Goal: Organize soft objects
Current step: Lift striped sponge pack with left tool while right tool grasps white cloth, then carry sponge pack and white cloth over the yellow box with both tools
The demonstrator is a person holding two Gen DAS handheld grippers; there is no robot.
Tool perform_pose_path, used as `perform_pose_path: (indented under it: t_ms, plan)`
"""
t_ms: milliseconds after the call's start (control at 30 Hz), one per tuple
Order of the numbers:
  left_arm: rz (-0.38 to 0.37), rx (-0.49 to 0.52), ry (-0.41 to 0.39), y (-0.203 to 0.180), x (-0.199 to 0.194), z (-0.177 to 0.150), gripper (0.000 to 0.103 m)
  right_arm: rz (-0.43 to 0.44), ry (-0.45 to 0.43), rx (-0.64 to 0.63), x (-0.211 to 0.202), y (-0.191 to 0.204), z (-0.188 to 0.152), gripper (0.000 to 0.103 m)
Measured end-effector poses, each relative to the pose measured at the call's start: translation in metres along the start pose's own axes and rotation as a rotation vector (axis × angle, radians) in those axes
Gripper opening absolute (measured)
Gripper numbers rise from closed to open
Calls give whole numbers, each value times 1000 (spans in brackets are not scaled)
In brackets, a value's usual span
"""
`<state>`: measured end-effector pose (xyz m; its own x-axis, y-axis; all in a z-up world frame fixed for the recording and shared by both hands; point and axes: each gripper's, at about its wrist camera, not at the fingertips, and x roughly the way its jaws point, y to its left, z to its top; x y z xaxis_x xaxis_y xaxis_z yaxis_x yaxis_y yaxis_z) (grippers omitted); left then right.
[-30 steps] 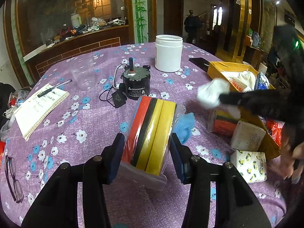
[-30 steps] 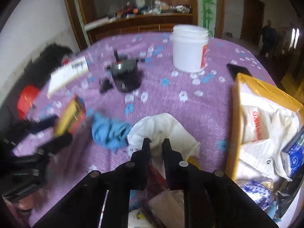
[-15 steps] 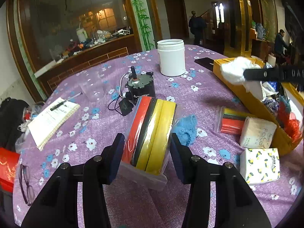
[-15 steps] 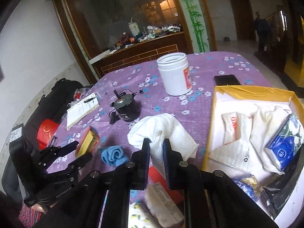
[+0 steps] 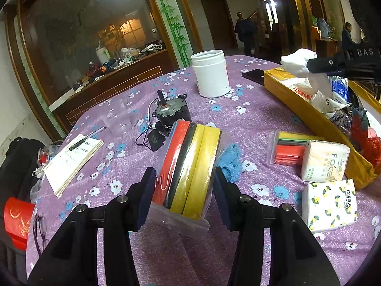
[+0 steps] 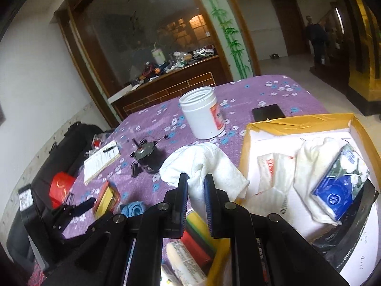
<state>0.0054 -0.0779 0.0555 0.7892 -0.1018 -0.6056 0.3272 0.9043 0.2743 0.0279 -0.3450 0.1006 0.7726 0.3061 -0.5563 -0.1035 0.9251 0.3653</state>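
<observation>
My left gripper (image 5: 184, 178) is shut on a plastic-wrapped sponge pack (image 5: 190, 164) with red, black and yellow layers, held above the purple flowered table (image 5: 250, 124). My right gripper (image 6: 195, 178) is shut on a white cloth (image 6: 204, 162) and holds it in the air by the yellow cardboard box (image 6: 297, 121); the cloth also shows in the left wrist view (image 5: 297, 62). The box (image 5: 307, 116) holds white cloths, bags and a blue tissue pack (image 6: 338, 186). A blue cloth (image 5: 229, 159) lies on the table just beyond the sponge pack.
A second sponge pack (image 5: 288, 147) and two tissue packs (image 5: 323, 159) lie beside the box. A white jar (image 5: 210, 74), a black motor with wires (image 5: 166, 116), a clear cup (image 5: 116, 119), a notebook with pen (image 5: 71, 157) and a phone (image 6: 268, 113) are on the table.
My right gripper has lifted the white cloth up and over to the yellow box. My left gripper has risen slightly, still holding the sponge pack.
</observation>
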Motion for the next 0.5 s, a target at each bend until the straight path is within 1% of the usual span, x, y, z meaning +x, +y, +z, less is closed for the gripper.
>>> perform_pose_path:
  t_ms: [233,500]
  plan:
    - [0,2,0,-4,0,4,46,-20,-26,52,-5,-18,4,14]
    - [-32,-21,-12,-6,-7,13,46,-33,-53,104,-11,-33,6,14]
